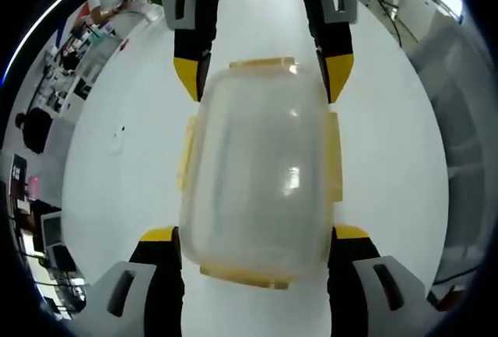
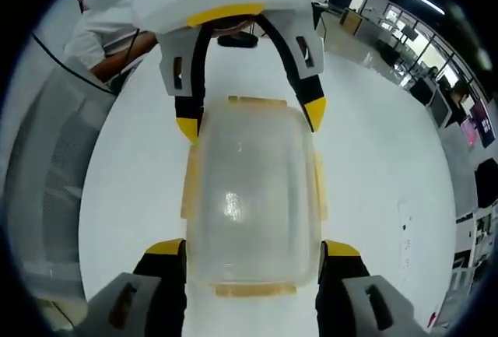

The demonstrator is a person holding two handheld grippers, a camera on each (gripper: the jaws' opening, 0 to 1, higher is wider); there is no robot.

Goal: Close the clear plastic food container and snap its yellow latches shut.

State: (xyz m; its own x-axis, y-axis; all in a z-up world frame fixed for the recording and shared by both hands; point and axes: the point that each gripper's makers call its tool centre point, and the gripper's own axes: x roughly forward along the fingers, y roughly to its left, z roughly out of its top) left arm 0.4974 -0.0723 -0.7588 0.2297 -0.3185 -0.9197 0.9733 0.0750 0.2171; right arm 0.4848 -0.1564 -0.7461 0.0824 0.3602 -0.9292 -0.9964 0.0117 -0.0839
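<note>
Clear container (image 1: 261, 177), lid on, lies on white desk (image 1: 124, 173). Left tongs (image 1: 257, 234) straddle its near end, yellow tips at both sides. Right tongs (image 1: 263, 76) straddle far end. Side latch (image 1: 334, 158) yellow.

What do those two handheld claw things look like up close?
Both match. The left gripper and right gripper have black jaws capped with yellow tips, set in pale grey housings with dark slots. In the right gripper view, the left gripper's white body bears a green light, grey lettering and a yellow band.
</note>
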